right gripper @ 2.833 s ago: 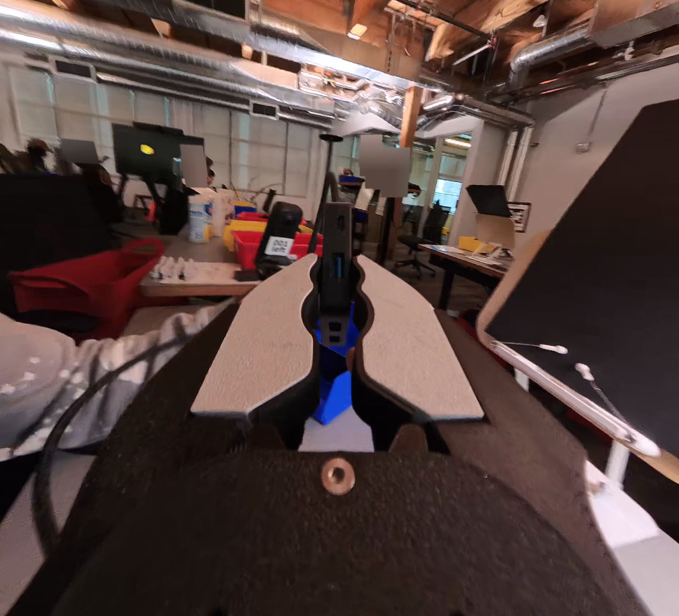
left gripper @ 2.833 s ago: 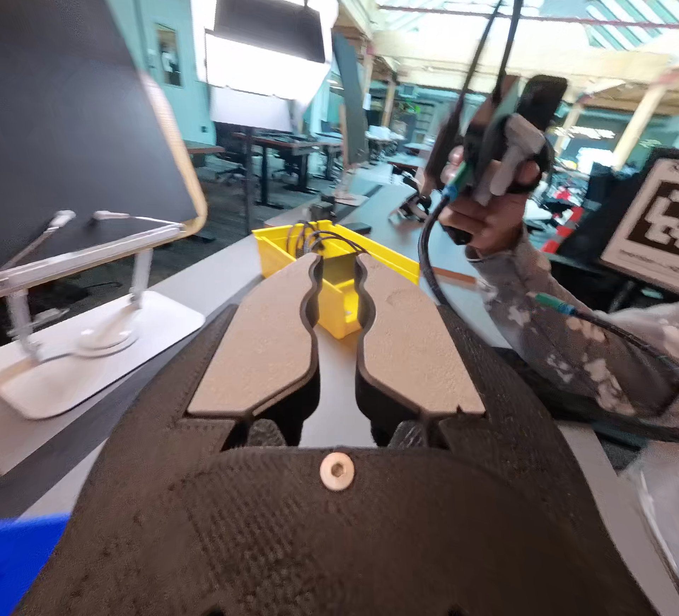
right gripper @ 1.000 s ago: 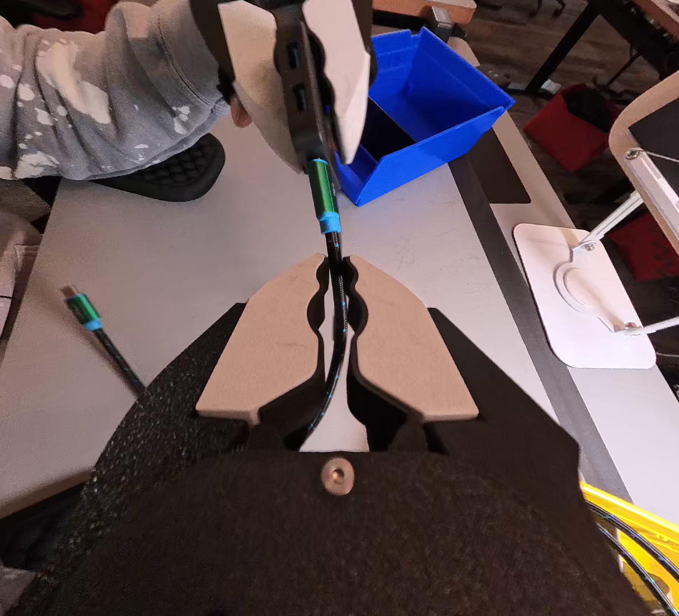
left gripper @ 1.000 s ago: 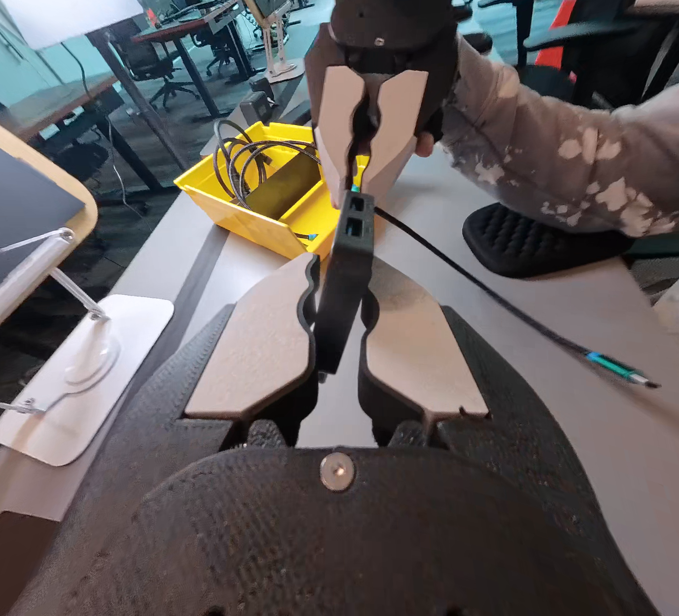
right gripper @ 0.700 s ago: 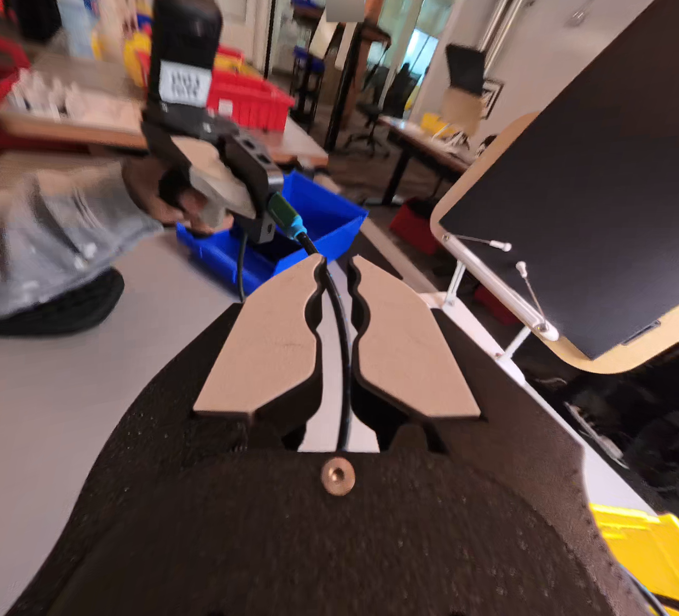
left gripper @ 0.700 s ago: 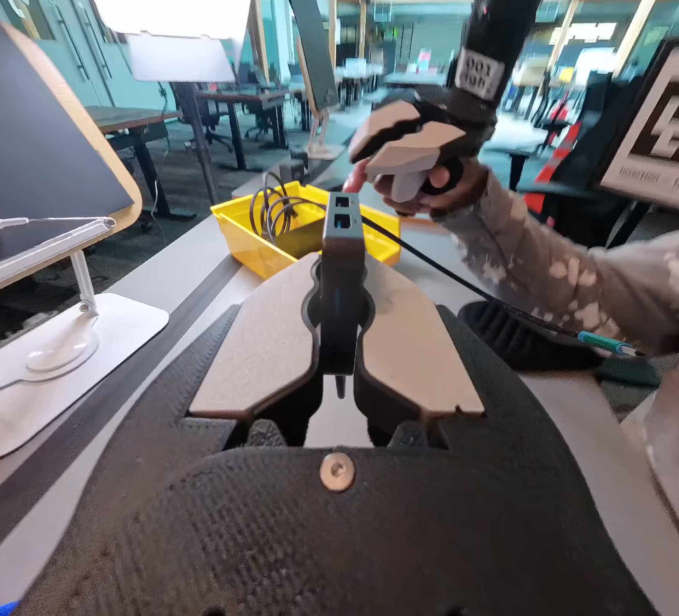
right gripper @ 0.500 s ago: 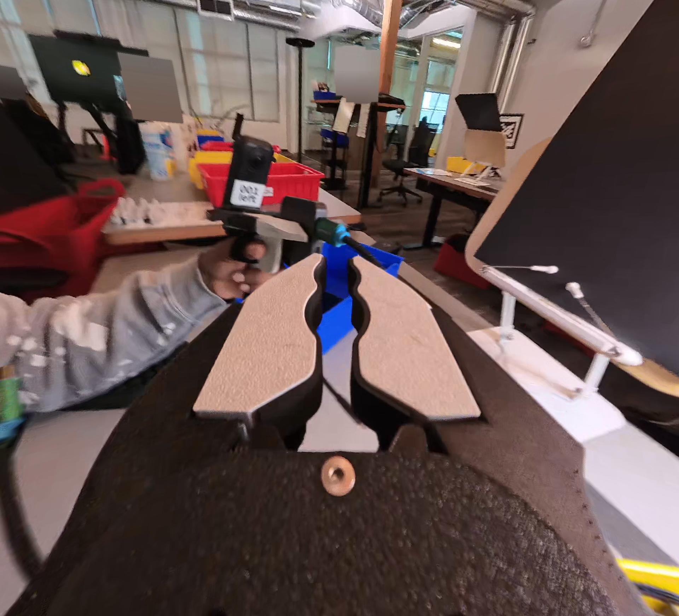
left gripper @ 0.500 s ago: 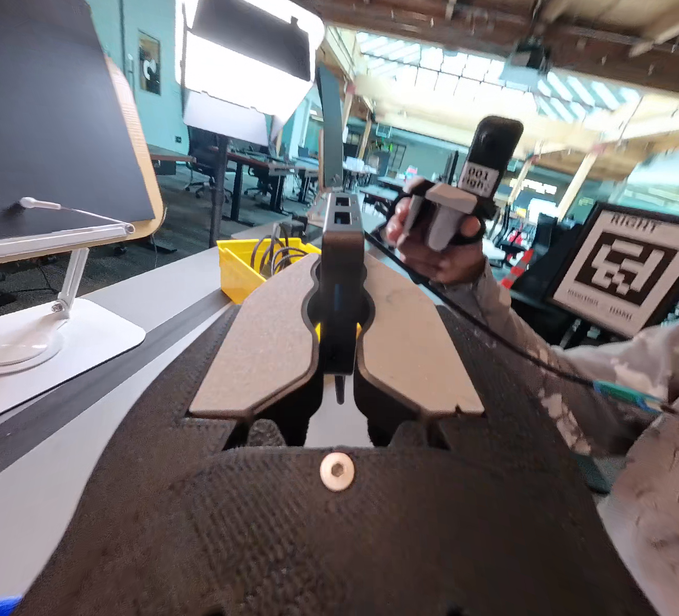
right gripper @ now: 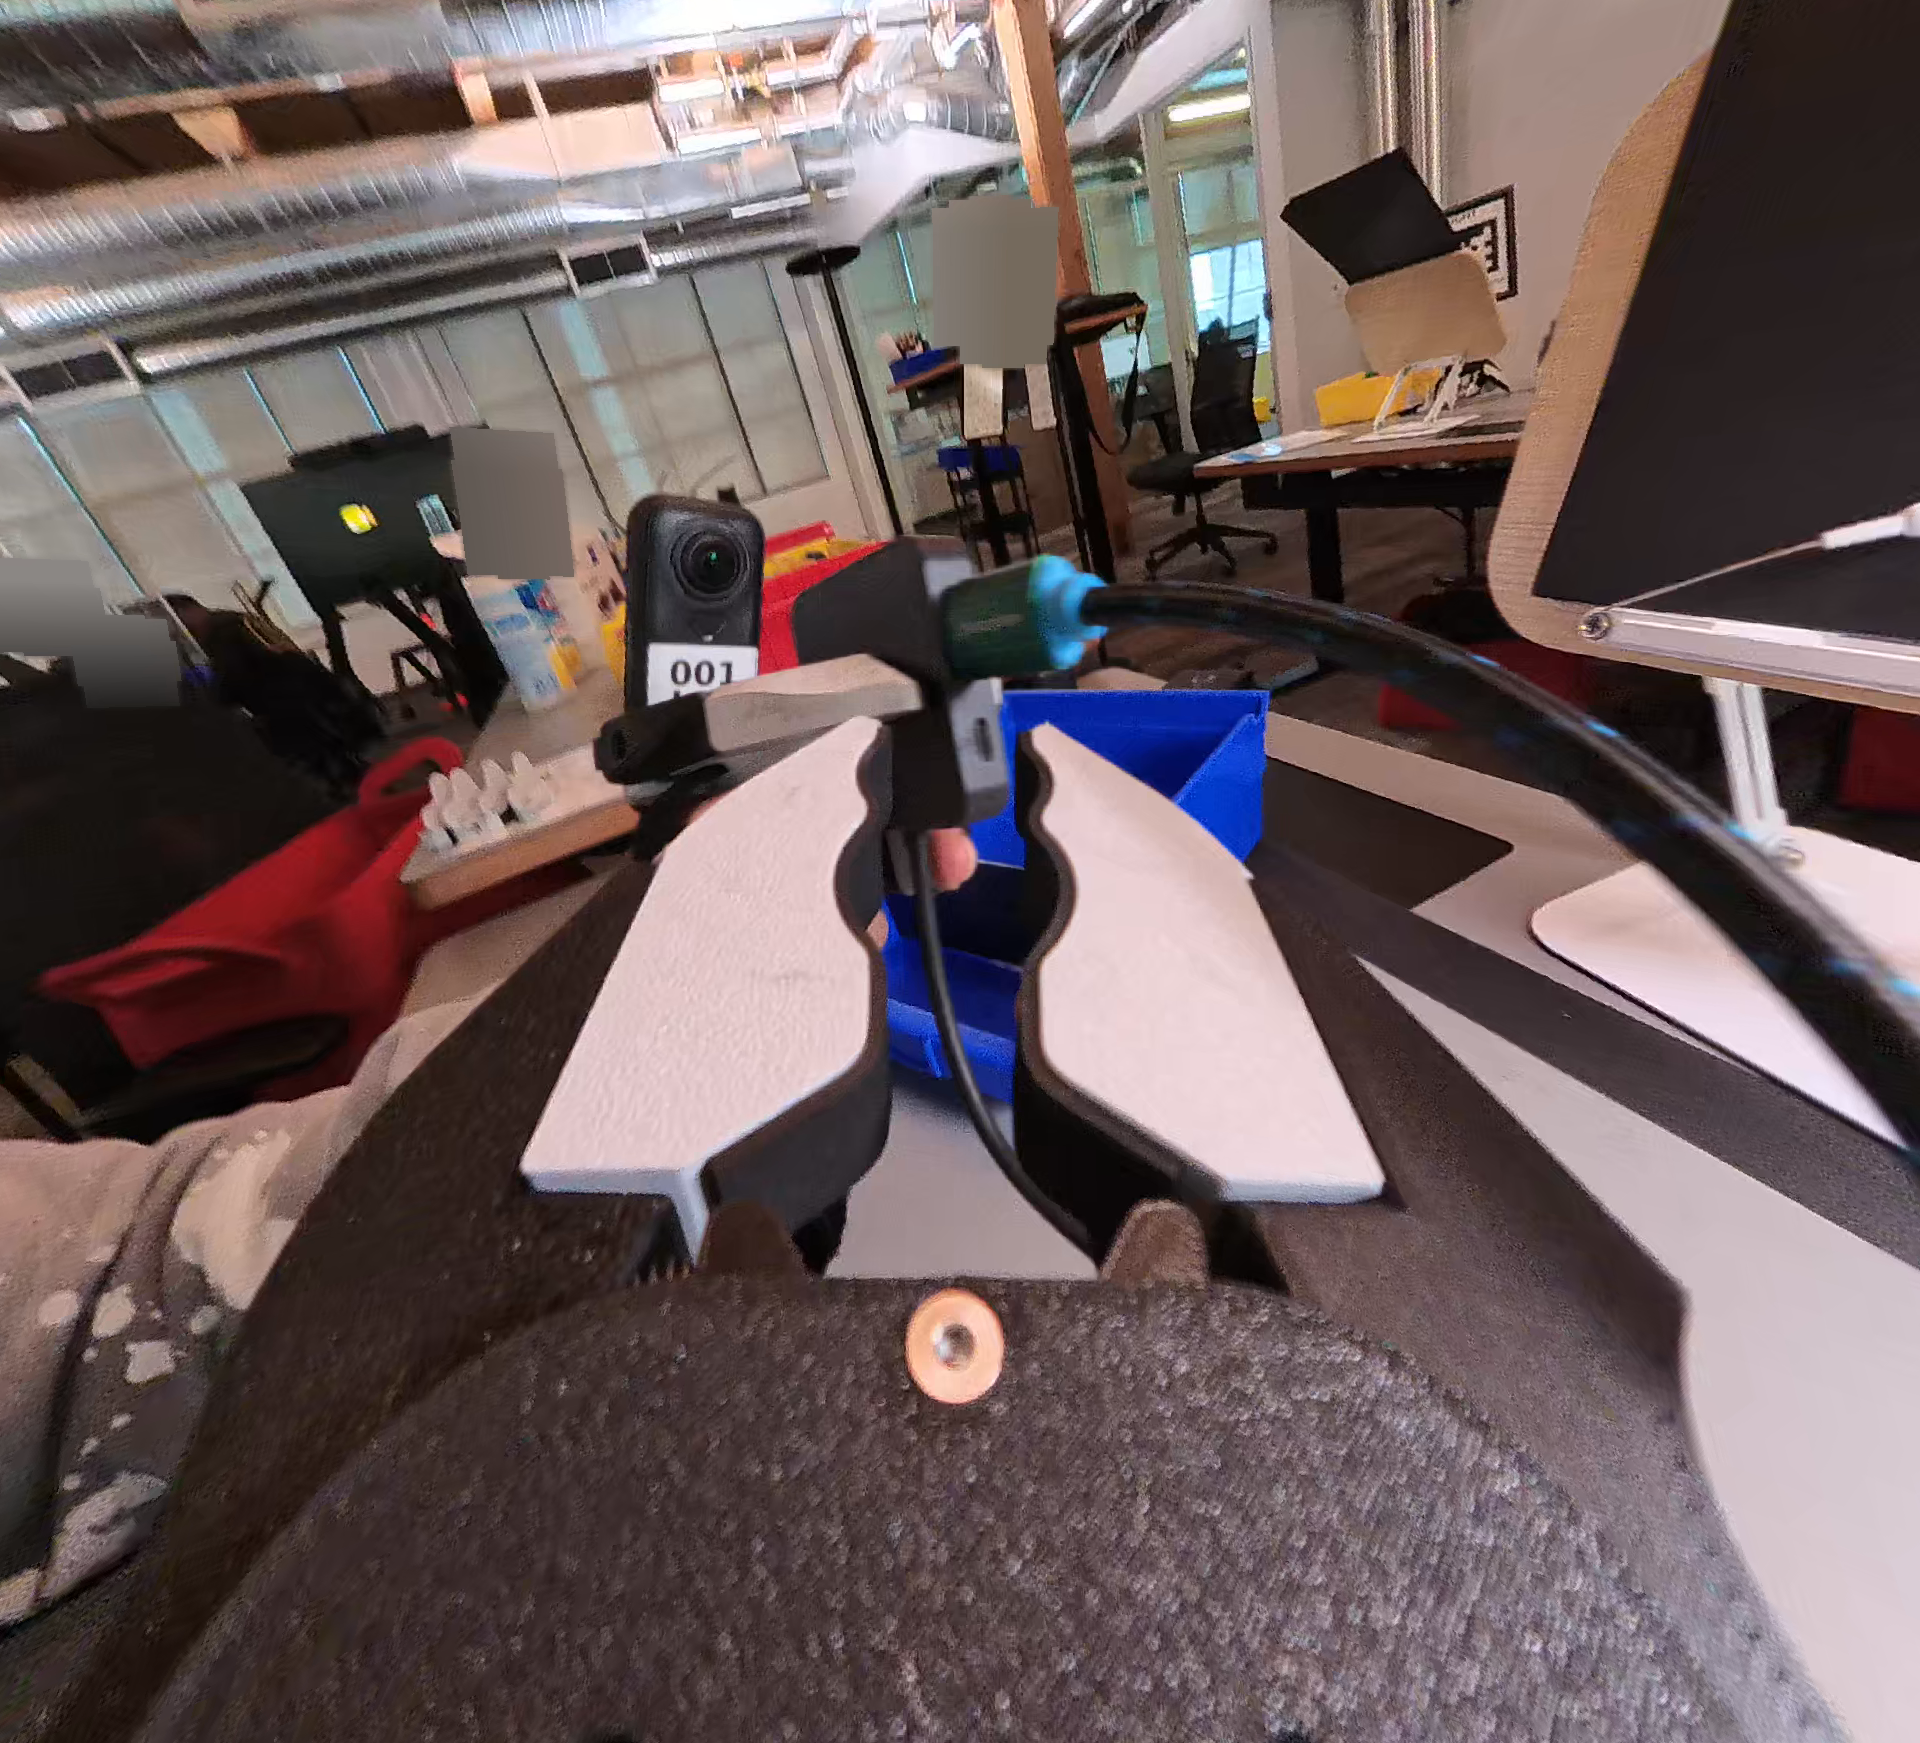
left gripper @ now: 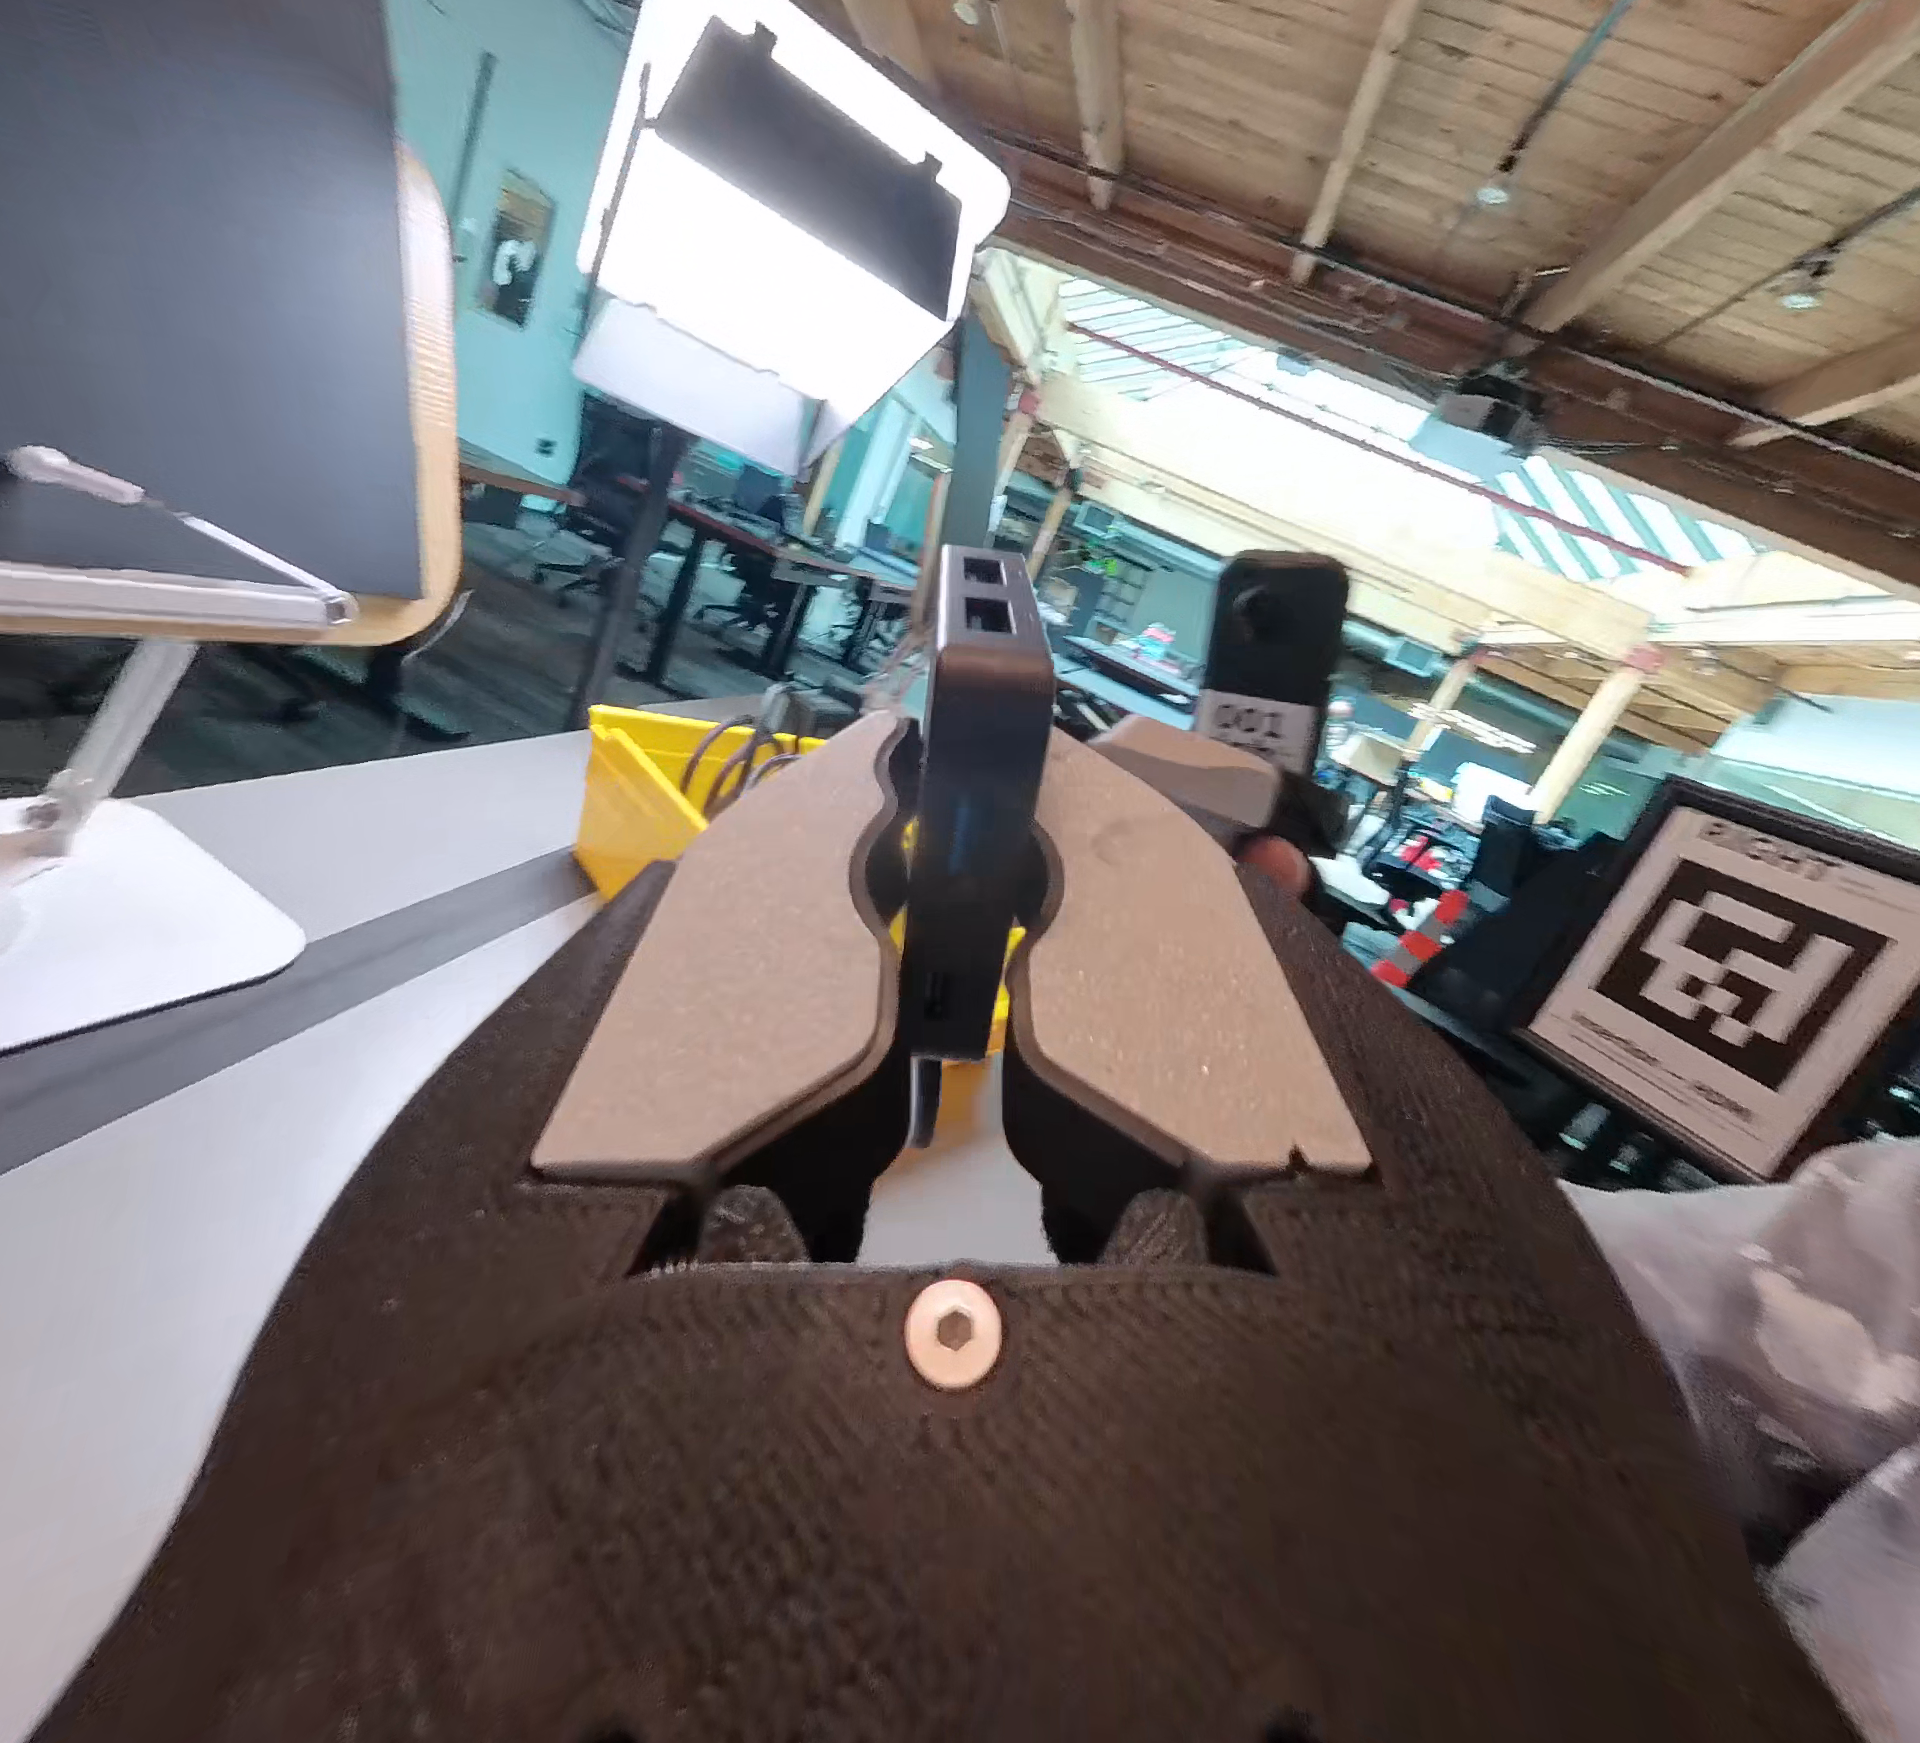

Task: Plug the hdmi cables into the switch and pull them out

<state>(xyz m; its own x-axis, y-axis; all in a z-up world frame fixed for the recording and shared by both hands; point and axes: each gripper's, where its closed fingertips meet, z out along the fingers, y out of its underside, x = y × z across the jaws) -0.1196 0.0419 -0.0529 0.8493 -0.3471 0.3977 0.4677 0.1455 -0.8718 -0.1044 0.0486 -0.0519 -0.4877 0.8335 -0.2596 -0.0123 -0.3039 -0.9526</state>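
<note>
A: Why is the switch (left gripper: pixel 977 820) held up off the worktop (left gripper: pixel 343 852) like that?

B: My read is that it keeps the ports clear. The left gripper (left gripper: pixel 961 862) has its fingers (left gripper: pixel 748 945) closed on the switch's body in the middle of the left wrist view, with two empty sockets facing up and away at the top end, just above centre.

A: And the cable?

B: One hdmi cable (right gripper: pixel 1455 696) is already seated. In the right wrist view its green plug sits in the switch's side, centre frame, and the thick black lead arcs off to the right edge. I'd judge that holding the box firmly is what gives something to pull or push against.

A: Is the right gripper (right gripper: pixel 951 924) holding anything?

B: No. Its fingers stand a little apart with nothing pinched. A thin black lead hangs down from the switch through the gap between them; whether it touches either one, I can't tell.

A: What can't you see?

B: The cable's far end is cut off at the right edge. The yellow bin (left gripper: pixel 644 800) is mostly behind the left fingers, the blue bin (right gripper: pixel 1132 779) partly behind the right ones. The plugged side of the switch is hidden in the left wrist view.
</note>
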